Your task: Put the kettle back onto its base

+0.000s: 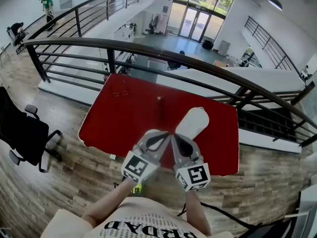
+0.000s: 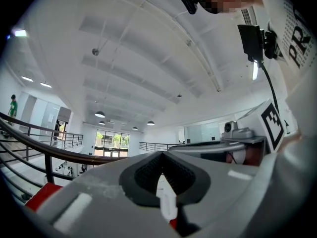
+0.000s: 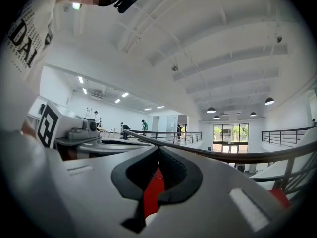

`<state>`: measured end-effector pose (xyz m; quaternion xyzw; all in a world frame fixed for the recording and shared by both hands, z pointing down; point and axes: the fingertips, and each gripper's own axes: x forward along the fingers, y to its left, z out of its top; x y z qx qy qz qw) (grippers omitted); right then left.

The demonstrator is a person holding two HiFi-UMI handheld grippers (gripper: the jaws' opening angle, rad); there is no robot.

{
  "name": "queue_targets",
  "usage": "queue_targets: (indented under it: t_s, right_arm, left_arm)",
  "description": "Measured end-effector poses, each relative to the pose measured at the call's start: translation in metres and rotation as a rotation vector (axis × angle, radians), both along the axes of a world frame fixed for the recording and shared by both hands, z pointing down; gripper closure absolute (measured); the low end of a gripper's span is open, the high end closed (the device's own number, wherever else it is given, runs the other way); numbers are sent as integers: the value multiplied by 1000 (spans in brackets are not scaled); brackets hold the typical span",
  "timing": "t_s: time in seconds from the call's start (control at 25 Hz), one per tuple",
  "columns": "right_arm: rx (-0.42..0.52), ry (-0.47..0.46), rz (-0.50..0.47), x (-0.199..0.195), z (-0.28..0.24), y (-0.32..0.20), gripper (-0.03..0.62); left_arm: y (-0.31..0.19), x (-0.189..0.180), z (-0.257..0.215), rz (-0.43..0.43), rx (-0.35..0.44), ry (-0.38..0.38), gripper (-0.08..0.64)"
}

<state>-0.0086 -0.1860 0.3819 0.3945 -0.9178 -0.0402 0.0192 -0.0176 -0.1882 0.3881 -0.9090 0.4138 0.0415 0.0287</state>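
A white, elongated object, which looks like the kettle, lies on the red table to the right of centre. I cannot make out a base. My left gripper and right gripper are held side by side over the table's near edge, tips close together, just left of the white object and not touching it. In the left gripper view the left gripper has its jaws meeting at the tip, with nothing held. In the right gripper view the right gripper is likewise shut and empty. Red tabletop shows through its gap.
A small dark upright item stands mid-table, and a thin wire-like outline lies near the far left corner. A dark railing runs just behind the table above a lower floor. A black office chair stands at the left.
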Motion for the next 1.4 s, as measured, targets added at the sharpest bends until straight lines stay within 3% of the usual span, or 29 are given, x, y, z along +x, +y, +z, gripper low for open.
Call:
queue_targets:
  t_s: [0.4,0.68,0.84,1.04,1.24,1.4]
  right_arm:
    - [3,-27,58,-6,8,-45,584]
    - [-24,-33,66,8,17,-59,583]
    - [-51,-22,62,17,27,-68,502]
    - [-71,-4,50,20,41,-76,494]
    - [-116,88,183,50,79,-92,471]
    - [-194,91,278,84,113,-100,439]
  left_arm:
    - [-41,-7,7,24,17,-30,568]
    - [-54,7,18,35,-8,-51,568]
    - [-65,7,26,5,-21,-44,566]
    - [-73,9,39,-30,-25,-31,566]
    - [-78,5,51,-66,-46,-30,566]
    - [-83,8,60,-80,-41,-39,566]
